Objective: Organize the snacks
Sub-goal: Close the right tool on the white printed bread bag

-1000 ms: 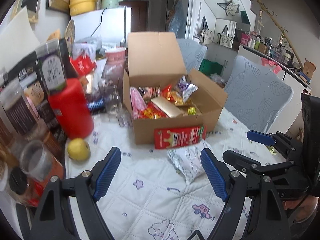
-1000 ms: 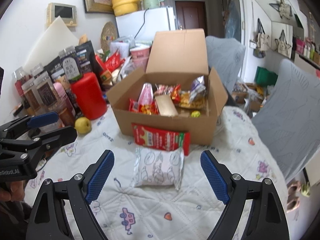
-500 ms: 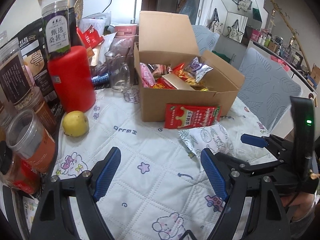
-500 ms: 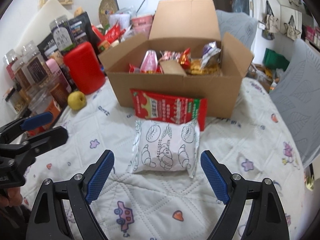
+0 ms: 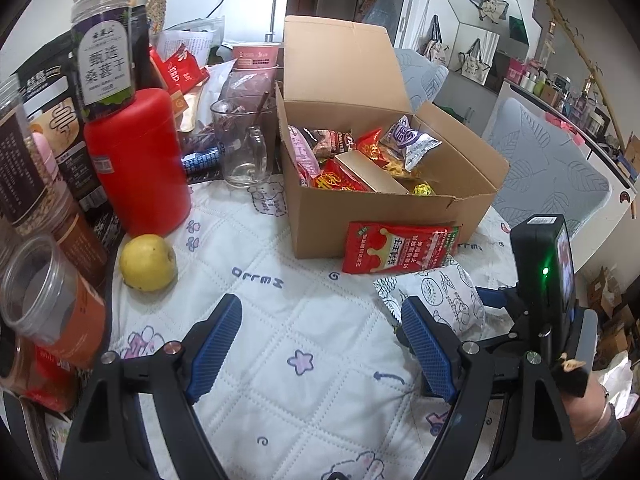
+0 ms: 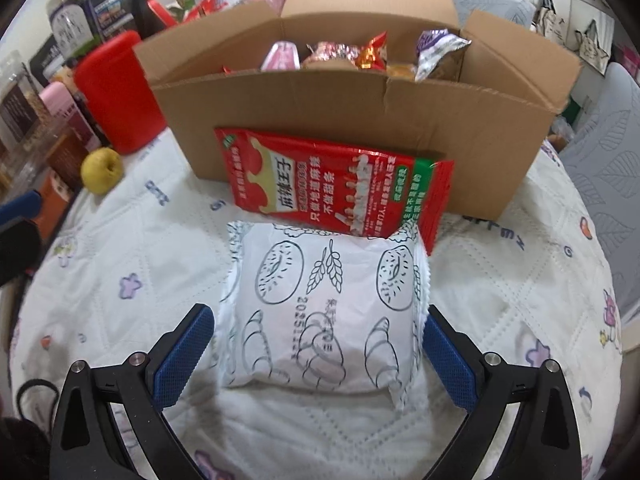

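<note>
Straddling a white pastry packet, widening right jaws; left jaws open; red packet reads 麻辣王子.

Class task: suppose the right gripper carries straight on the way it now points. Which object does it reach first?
Most likely the white bread packet. It lies flat on the tablecloth, directly between the right gripper's open jaws, which have just been opening. The red packet lies beyond. Remaining depth is unclear.

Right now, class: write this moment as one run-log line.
right claw: open, just widened, straddling white pastry packet | left claw: open, empty | red packet: leaning on box
</note>
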The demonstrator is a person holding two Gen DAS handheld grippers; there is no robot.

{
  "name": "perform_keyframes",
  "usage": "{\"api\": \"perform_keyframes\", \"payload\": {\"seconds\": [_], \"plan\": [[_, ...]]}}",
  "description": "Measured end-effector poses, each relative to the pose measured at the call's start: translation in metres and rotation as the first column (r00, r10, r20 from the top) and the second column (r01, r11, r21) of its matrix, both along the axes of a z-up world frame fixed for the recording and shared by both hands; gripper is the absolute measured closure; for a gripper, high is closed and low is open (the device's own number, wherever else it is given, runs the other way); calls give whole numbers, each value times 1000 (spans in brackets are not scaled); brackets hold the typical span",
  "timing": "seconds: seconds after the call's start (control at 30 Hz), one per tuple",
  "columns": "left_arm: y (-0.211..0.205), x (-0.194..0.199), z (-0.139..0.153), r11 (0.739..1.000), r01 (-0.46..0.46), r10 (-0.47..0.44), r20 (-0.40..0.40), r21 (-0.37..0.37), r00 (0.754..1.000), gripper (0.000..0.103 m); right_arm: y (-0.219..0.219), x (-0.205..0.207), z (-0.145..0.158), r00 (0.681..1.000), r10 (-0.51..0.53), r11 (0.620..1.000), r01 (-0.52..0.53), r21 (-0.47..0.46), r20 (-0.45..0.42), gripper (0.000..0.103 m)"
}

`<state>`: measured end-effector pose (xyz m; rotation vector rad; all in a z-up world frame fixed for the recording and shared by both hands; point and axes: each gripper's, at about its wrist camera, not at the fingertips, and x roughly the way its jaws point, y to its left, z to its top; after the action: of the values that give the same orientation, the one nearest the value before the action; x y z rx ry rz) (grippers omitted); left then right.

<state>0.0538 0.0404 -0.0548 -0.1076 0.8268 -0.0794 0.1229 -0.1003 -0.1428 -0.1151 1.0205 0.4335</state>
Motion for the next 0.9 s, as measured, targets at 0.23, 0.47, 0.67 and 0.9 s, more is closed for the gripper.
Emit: {"api": "perform_keyframes", "payload": {"seconds": [0.23, 0.47, 0.67, 0.9], "plan": [[-9, 20, -7, 999, 39, -39, -15, -27, 999, 21, -11, -3, 1, 999, -20, 1000, 19, 20, 33, 26], [-31, 41, -15, 993, 106, -108, -29, -45, 994, 21, -44, -9, 7, 999, -41, 994, 40, 99, 7, 37], [-59, 53, -12, 978, 208, -208, 5, -14, 978, 21, -91, -13, 12, 991, -132, 978, 135, 158, -28, 37], [-97, 72, -14, 932, 361, -361, 10, -32, 933, 21, -125, -15, 18, 980, -197, 959, 201, 198, -40, 37]]}}
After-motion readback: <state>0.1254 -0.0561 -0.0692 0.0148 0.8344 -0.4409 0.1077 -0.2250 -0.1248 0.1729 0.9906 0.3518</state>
